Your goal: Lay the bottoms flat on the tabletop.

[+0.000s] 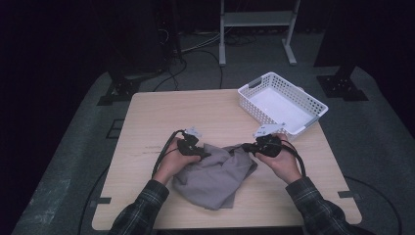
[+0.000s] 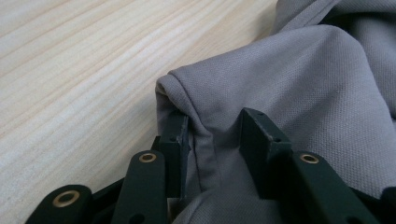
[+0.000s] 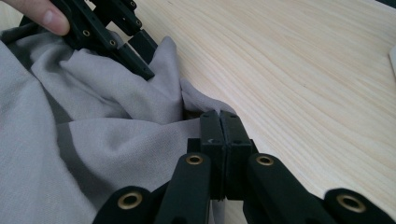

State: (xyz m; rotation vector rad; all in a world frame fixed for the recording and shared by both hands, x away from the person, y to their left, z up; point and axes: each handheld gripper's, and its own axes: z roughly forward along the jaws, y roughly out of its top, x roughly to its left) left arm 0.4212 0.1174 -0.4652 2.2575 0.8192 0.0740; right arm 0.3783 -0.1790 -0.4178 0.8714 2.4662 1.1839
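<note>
Scene: a grey garment (image 1: 215,177) lay crumpled on the near middle of the wooden table (image 1: 161,117), between the person's two hands, with a white basket (image 1: 313,105) standing well apart at the far right corner.

Right gripper: the right gripper (image 3: 219,122) had its jaws pressed together, and they were clamped on a thin edge of the cloth at the garment's far right side. In the high view it sat at (image 1: 248,147), hand resting low on the table.

Left gripper: the left gripper (image 2: 212,128) was down on a rolled hem of the garment, jaws still apart, one jaw on either side of that folded ridge. The fold rose between them, but the pads did not yet pinch it; there was a gap beside the right-hand jaw. In the high view it showed at (image 1: 203,154), at the cloth's far left side.

Step in hand: taking a second hold. One side looked secured, and the other was being lined up for the pinch, both along the far edge of the cloth.

Next move calls for: my read, the left jaws had to close squarely on that hem, catching the whole fold rather than a single layer. After that, both hands would probably lift and draw apart to spread the cloth flat.

Watch for: the hem could slip out sideways if the jaws closed too near its tip.
</note>
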